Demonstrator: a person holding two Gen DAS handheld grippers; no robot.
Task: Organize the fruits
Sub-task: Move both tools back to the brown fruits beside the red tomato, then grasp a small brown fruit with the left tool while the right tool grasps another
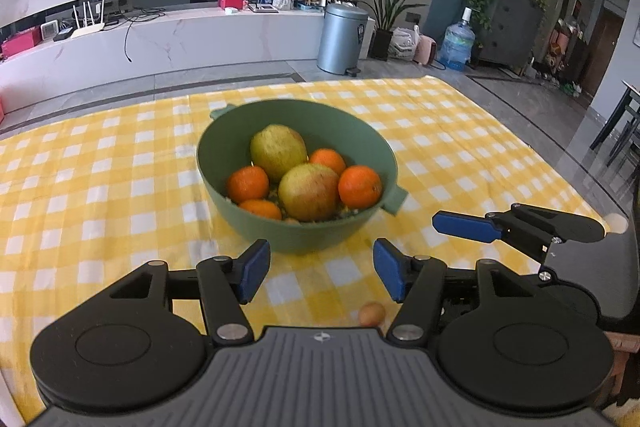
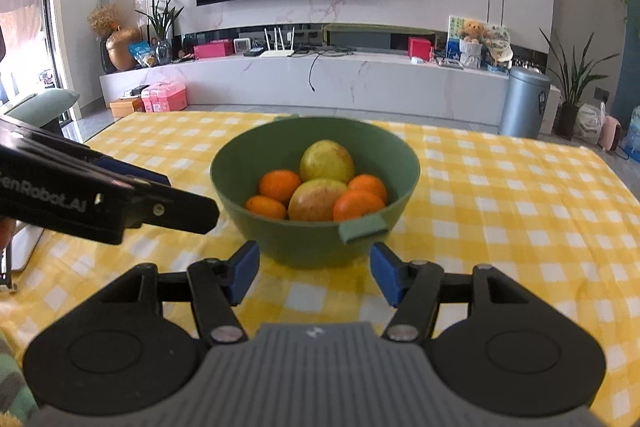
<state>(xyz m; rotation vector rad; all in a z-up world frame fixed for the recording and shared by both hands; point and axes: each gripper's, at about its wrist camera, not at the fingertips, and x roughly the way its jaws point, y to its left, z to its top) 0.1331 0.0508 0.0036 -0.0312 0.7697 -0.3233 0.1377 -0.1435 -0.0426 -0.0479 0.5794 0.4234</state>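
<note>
Fruit: two yellow-green apples (image 1: pixel 310 191) and four oranges (image 1: pixel 359 186) heaped in my green bowl (image 1: pixel 240 205), centre of frame on the yellow checked cloth (image 1: pixel 100 167). Lowest orange partly hidden behind the bowl's near wall. Small brownish round item (image 1: pixel 372 313) at lower centre, blurred, half cut off by my left gripper (image 1: pixel 320 271); I cannot identify it. Left gripper: jaws apart, empty. Right gripper (image 2: pixel 314 274): jaws apart, empty, just short of the bowl.
</note>
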